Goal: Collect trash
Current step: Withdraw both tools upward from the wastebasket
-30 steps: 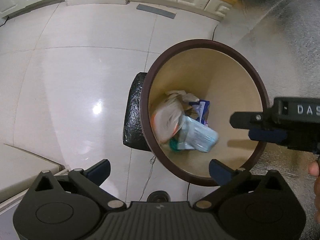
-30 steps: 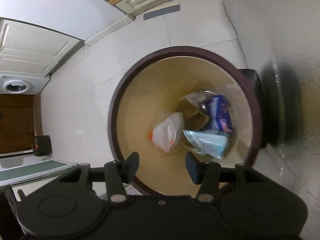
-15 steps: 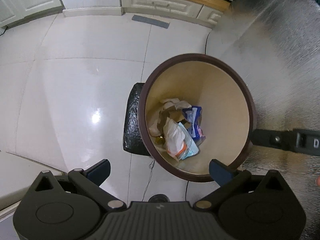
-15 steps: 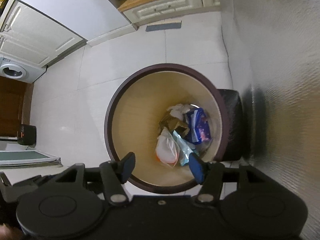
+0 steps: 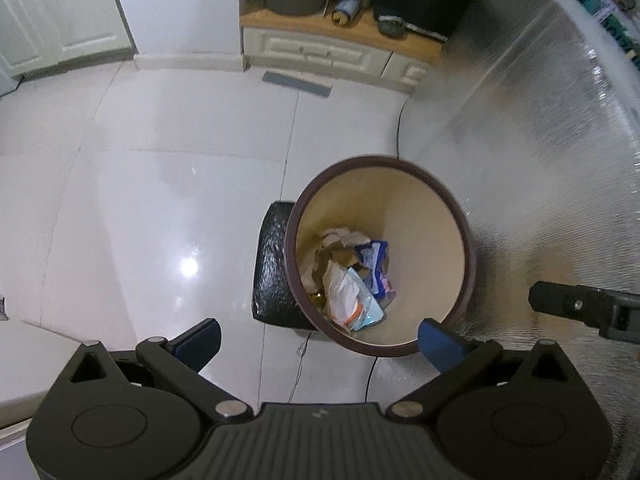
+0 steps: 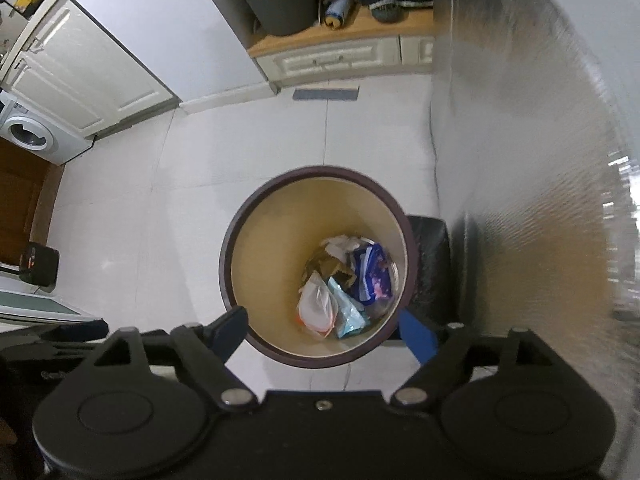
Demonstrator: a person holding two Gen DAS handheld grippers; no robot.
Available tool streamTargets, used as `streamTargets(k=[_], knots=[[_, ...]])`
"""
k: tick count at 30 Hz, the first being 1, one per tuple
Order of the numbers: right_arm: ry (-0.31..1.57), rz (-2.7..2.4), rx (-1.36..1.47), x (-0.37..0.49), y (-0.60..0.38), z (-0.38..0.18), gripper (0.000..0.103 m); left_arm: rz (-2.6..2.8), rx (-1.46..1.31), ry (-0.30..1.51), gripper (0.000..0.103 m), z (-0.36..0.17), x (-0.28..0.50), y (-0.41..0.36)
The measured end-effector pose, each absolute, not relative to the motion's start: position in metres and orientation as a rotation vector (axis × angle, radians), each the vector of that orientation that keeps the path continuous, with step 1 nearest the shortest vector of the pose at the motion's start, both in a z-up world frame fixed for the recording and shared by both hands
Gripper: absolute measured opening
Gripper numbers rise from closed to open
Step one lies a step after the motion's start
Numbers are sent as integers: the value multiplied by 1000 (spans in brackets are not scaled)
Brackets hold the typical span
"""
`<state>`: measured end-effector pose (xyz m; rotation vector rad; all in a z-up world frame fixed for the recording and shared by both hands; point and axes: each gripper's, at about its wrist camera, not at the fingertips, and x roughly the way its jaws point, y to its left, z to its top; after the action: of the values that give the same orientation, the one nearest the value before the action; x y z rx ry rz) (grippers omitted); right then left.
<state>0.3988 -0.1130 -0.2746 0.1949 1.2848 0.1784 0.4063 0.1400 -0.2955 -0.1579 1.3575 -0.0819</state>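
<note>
A round bin with a dark brown rim and a beige inside stands on the white tiled floor below both grippers. At its bottom lie a white plastic bag, a light blue pack, a dark blue wrapper and crumpled brown paper. The right wrist view shows the same bin rim, white bag and dark blue wrapper. My left gripper hangs open and empty above the bin's near edge. My right gripper is above the bin, its jaws opening with nothing between them.
A black textured box stands against the bin. A silver textured wall rises on the right. Low drawers under a wooden top, a white door and a washing machine line the far side. A thin cable lies on the floor.
Both grippers have risen, so the bin looks smaller. The white bag and light blue pack have dropped to the bin's bottom. The right gripper's jaws have spread wider.
</note>
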Motion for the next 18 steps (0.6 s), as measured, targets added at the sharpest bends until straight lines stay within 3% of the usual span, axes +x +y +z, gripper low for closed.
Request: streamTargets(k=[9,18], knots=[[1203,158,150,361,-116,-214,99,-102,-138,1260,103,-230,382,143],[1109,119,131,321,-132,-158,102,-111,-111,1145,103,-162,344,142]])
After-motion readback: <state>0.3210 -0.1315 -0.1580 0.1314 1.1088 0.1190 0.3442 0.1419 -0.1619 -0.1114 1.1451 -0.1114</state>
